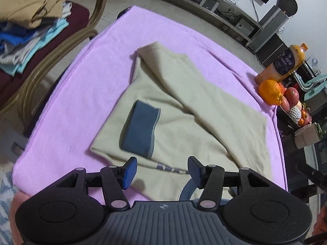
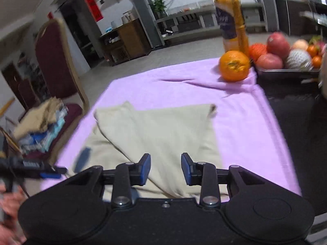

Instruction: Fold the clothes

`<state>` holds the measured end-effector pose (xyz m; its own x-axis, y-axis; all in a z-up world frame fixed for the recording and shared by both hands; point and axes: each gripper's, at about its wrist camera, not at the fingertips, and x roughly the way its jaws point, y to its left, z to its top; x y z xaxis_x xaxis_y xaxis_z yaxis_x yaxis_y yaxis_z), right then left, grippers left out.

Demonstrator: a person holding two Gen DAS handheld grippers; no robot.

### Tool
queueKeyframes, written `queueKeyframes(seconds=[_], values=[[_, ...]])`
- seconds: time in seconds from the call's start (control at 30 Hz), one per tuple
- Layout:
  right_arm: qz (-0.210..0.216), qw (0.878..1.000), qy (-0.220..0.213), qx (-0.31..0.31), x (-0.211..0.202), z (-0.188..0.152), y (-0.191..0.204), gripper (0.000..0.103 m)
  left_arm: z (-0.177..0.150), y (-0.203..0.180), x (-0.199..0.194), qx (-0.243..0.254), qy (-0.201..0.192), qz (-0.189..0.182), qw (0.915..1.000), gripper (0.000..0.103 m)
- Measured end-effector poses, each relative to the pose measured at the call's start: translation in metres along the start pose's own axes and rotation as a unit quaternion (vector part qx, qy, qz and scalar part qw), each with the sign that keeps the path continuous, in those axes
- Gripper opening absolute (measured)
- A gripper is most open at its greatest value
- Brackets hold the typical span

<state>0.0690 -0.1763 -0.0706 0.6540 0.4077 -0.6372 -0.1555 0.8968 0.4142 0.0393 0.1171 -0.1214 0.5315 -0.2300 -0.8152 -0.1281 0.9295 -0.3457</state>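
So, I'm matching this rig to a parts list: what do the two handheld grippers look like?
Both look alike. The left gripper has a matte black body with two round caps, a ribbed grey centre plate bearing a small cross-in-circle mark, black linkage arms with silver pivot screws, and blue ribbed finger pads. The right gripper shows the same black frame, silver screws and blue pads.

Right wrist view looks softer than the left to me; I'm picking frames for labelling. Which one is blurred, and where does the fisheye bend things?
Right wrist view: motion-smeared, worst on the clothes pile and the garment's blue patch; the orange stays readable. Left wrist view: sharp on the beige garment; the pink blanket edges bow outward.
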Motion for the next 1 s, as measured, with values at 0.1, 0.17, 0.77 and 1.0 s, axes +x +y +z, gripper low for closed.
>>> queueKeyframes(seconds=[0.1,0.17,0.77,1.0], values=[[0.022,0.999,0.023,0.007,0.037,0.020,0.026,0.031,0.014,-0.007,-0.003,0.020,-0.019,0.019,0.9995,0.053],[0.031,0.999,0.034,-0.011,0.062,0.038,0.048,0.031,0.028,-0.009,-0.008,0.030,-0.042,0.030,0.9982,0.053],[-0.005,0.991,0.135,0.012,0.311,0.122,0.065,0.032,0.052,0.053,0.063,0.003,-0.023,0.052,0.9984,0.050],[0.032,0.988,0.145,-0.036,0.329,0.117,0.082,0.005,0.049,0.062,0.058,-0.002,-0.026,0.049,0.9984,0.050]])
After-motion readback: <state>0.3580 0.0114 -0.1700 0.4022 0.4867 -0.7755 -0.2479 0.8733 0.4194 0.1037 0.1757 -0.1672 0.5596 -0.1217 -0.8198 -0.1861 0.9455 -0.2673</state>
